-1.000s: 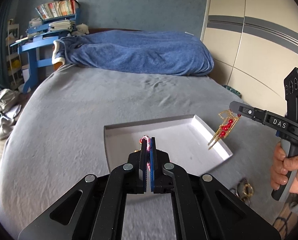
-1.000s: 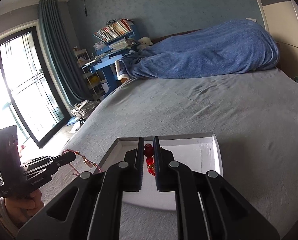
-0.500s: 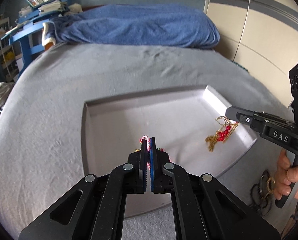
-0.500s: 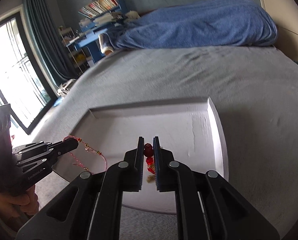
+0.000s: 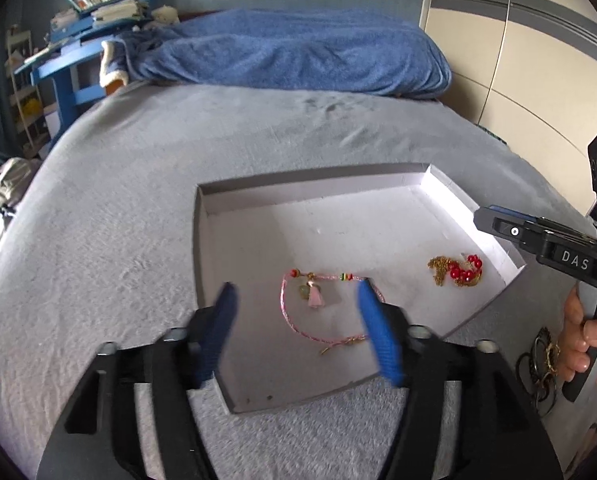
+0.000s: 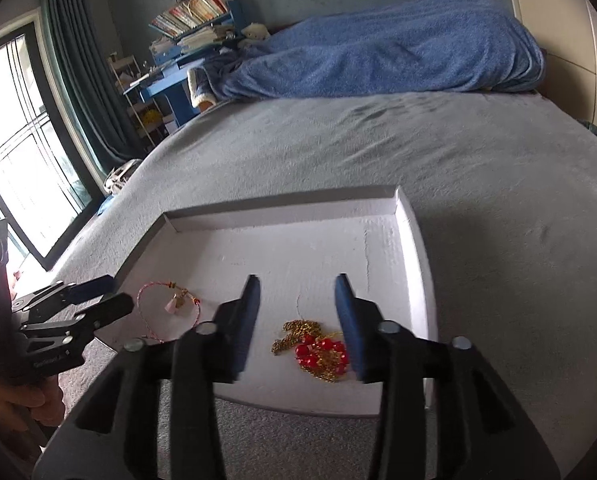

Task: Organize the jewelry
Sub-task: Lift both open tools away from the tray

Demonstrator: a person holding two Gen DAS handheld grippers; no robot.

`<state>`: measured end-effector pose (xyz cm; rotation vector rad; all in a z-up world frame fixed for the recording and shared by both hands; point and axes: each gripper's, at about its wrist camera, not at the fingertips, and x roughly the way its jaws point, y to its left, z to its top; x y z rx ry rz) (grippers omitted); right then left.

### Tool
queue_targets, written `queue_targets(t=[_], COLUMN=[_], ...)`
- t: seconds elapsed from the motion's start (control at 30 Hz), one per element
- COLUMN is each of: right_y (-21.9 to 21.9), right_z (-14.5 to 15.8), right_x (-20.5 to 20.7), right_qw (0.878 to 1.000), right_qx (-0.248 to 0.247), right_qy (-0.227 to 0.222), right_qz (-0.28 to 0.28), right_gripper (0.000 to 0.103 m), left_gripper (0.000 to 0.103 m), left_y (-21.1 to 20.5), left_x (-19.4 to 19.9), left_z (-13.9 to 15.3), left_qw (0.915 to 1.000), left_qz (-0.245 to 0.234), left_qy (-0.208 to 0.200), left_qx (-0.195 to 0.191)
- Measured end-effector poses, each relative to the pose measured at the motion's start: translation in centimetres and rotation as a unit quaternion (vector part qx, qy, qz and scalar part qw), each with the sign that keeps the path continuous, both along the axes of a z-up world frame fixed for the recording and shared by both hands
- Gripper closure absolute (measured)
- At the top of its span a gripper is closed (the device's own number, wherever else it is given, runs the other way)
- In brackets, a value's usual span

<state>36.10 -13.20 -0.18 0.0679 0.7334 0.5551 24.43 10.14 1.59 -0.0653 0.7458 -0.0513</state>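
A bed covered in a grey sheet filled most of both views. Across its far end, in the upper part of the frame, lay a rumpled blue blanket. A shallow white tray sat directly on the sheet at lower centre. In the left wrist view, a dark tangle of jewelry with a gold piece lay on the sheet at the lower right, just beside the tray's near corner.

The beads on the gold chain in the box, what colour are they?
Red. The beads sit on the gold chain, clearest in the right wrist view.
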Motion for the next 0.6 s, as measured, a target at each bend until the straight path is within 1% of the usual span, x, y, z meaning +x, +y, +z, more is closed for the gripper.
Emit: queue_targets(t=[0.17, 0.23, 0.37, 0.43, 0.6], right_y=[-1.6, -2.4, -3.7, -4.3, -5.8], right_z=[0.7, 0.8, 0.5, 0.2, -0.5], right_x=[-1.1, -1.5, -2.9, -3.7, -5.8], right_qw=[1.0, 1.0, 0.999, 0.999, 0.999], right_qx=[0.01, 0.013, 0.008, 0.006, 0.004], right_qy=[-0.011, -0.014, -0.019, -0.02, -0.019], right_qz=[-0.015, -0.022, -0.032, -0.036, -0.046], right_gripper=[0.055, 0.05, 0.046, 0.042, 0.04], left_gripper=[0.023, 0.021, 0.016, 0.015, 0.015], left_y=[0.4, 0.5, 0.5, 0.2, -1.1], left_x=[-1.4, -2.0, -3.9, -5.0, -7.1], left_z=[0.8, 1.0, 1.0, 0.8, 0.0], left_qw=[0.9998, 0.9997, 0.9993, 0.9993, 0.9995], left_qz=[0.012, 0.014, 0.019, 0.018, 0.006], left_qy=[-0.014, -0.019, -0.03, -0.03, -0.025], left_qx=[0.009, 0.003, -0.009, -0.015, -0.017])
